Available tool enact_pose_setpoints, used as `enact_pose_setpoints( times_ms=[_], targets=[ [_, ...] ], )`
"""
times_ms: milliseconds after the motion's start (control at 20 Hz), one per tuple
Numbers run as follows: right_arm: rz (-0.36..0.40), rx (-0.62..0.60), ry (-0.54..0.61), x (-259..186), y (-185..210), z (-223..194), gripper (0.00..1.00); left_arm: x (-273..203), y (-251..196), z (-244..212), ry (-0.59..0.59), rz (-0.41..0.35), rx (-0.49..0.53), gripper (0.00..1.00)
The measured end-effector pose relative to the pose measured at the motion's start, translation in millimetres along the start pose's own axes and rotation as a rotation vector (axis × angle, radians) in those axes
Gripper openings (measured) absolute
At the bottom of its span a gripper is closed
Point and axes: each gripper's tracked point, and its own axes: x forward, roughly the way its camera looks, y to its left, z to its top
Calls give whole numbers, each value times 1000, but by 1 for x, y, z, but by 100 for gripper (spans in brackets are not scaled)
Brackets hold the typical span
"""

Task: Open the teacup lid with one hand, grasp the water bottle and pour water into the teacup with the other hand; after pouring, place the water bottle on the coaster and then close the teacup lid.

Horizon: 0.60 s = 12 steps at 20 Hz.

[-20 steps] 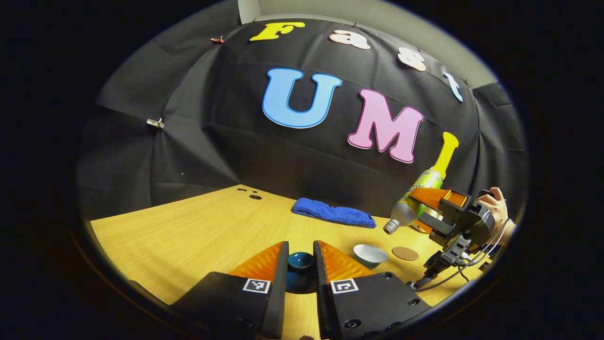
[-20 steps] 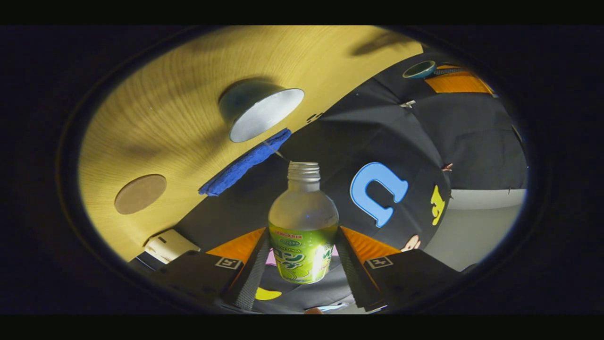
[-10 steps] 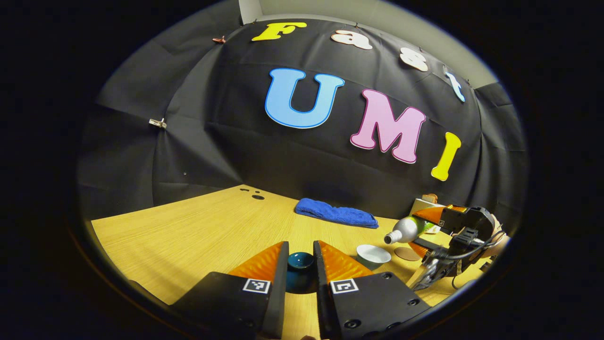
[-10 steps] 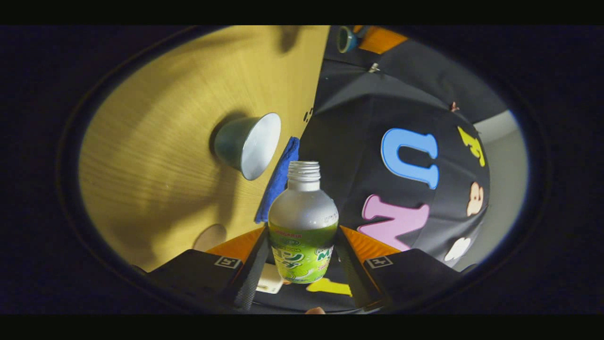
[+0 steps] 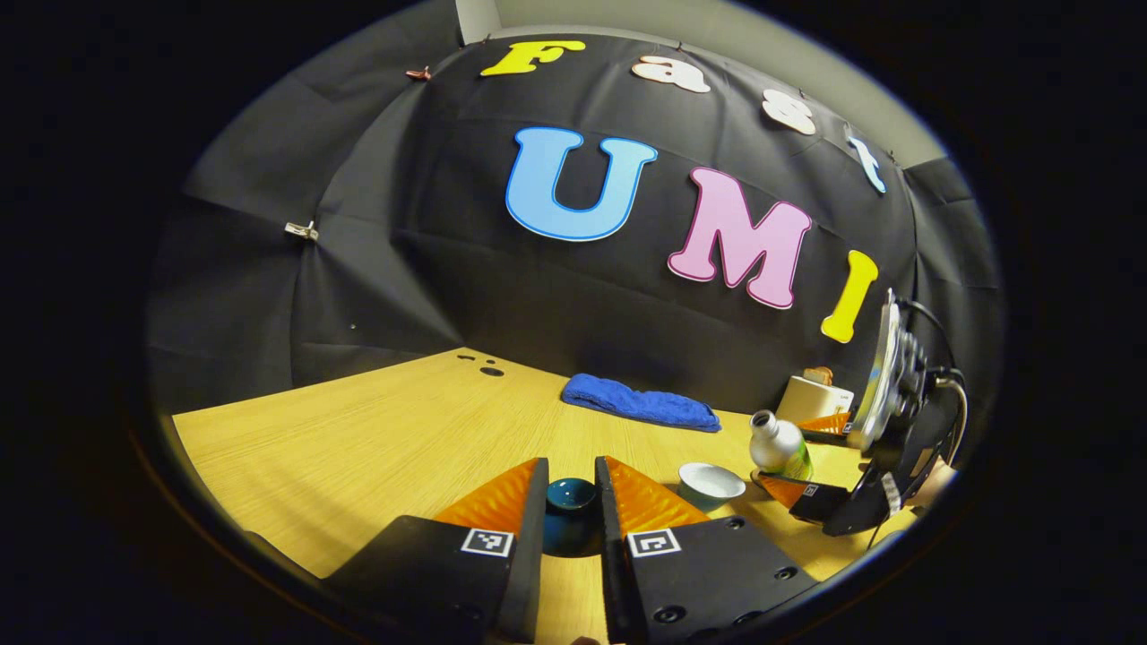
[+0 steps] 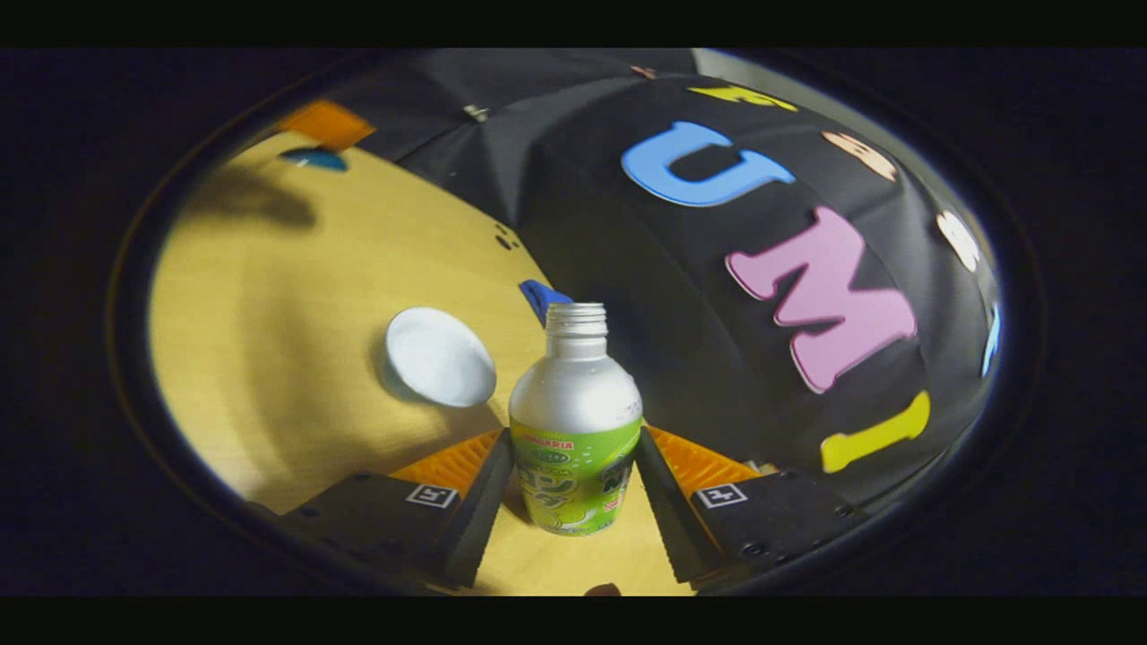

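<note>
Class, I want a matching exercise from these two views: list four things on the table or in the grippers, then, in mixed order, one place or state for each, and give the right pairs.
Things
1. bottle
2. lid
3. teacup
4. towel

Places or states
A. lies folded by the booth's wall
B. stands open on the table, white inside
C. upright, uncapped, between the right gripper's fingers
D. dark teal, between the left gripper's fingers

Pairs: 1-C, 2-D, 3-B, 4-A
</note>
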Motion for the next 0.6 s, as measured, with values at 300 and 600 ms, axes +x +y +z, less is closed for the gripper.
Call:
enact_pose_setpoints(
  times_ms=[300, 600],
  targets=[
    [0, 397, -100, -11, -24, 17, 83, 2, -4, -2, 6, -5, 1, 35],
    [-33, 569, -82, -8, -34, 7, 81, 2, -7, -4, 11, -10, 13, 32]
  ],
)
